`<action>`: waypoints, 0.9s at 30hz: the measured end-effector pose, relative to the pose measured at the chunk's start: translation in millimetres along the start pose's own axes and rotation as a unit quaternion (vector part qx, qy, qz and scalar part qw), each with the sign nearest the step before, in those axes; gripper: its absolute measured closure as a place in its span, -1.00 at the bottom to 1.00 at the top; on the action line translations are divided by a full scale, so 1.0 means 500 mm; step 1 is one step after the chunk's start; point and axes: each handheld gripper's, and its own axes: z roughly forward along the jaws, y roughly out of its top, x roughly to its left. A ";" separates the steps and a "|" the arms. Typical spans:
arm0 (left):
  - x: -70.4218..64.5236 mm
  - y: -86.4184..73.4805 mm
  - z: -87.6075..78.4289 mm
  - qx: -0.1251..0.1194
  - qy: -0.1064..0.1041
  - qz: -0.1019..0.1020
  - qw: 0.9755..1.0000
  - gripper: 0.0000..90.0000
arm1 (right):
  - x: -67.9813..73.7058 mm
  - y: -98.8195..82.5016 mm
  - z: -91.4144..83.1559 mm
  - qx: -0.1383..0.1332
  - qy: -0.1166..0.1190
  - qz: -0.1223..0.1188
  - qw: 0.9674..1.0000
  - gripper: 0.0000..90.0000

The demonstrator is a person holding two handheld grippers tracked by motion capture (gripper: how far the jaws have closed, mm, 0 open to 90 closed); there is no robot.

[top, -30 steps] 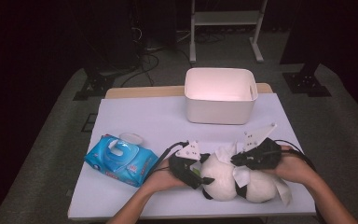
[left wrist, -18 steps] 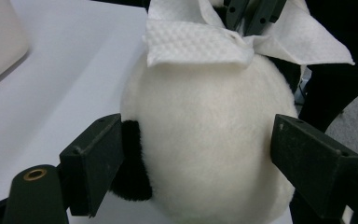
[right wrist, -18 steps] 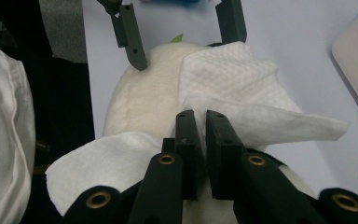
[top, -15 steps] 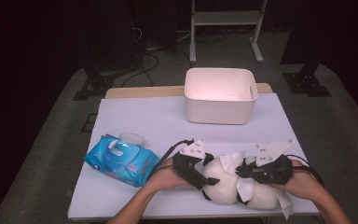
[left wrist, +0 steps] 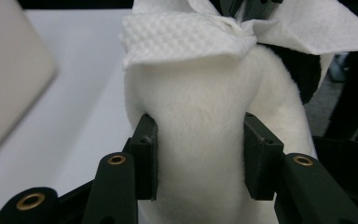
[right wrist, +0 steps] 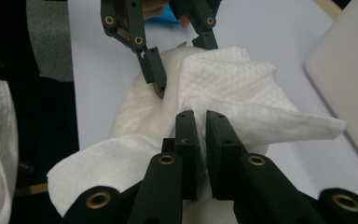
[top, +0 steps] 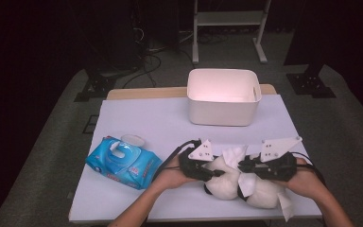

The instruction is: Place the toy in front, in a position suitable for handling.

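Note:
A white plush toy with black patches lies near the table's front edge. My left gripper comes at it from the left. Its jaws have just been closing, and in the left gripper view both pads press into the plush toy. My right gripper comes from the right, shut on a white paper wipe draped over the toy. In the right gripper view the wipe is pinched between the jaws, with the plush toy under it and the left gripper beyond.
A white plastic bin stands at the back of the table. A blue pack of wet wipes lies at the front left. The pale table top lies between them. A metal stand and cables are on the floor behind.
The left gripper's jaws have narrowed onto the plush toy. The right gripper with the wipe has sunk a little onto the toy.

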 end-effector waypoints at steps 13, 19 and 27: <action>-0.008 -0.054 -0.066 0.007 0.052 0.003 0.999 0.08 | -0.046 0.036 0.012 0.000 0.005 0.006 1.000 0.86; -0.003 -0.060 -0.083 -0.001 0.026 -0.019 0.999 -0.25 | -0.023 0.016 0.028 0.004 0.027 0.007 1.000 0.86; 0.016 -0.043 -0.091 -0.012 0.000 -0.038 0.999 -0.58 | -0.006 -0.012 0.016 -0.002 0.041 0.013 0.999 0.87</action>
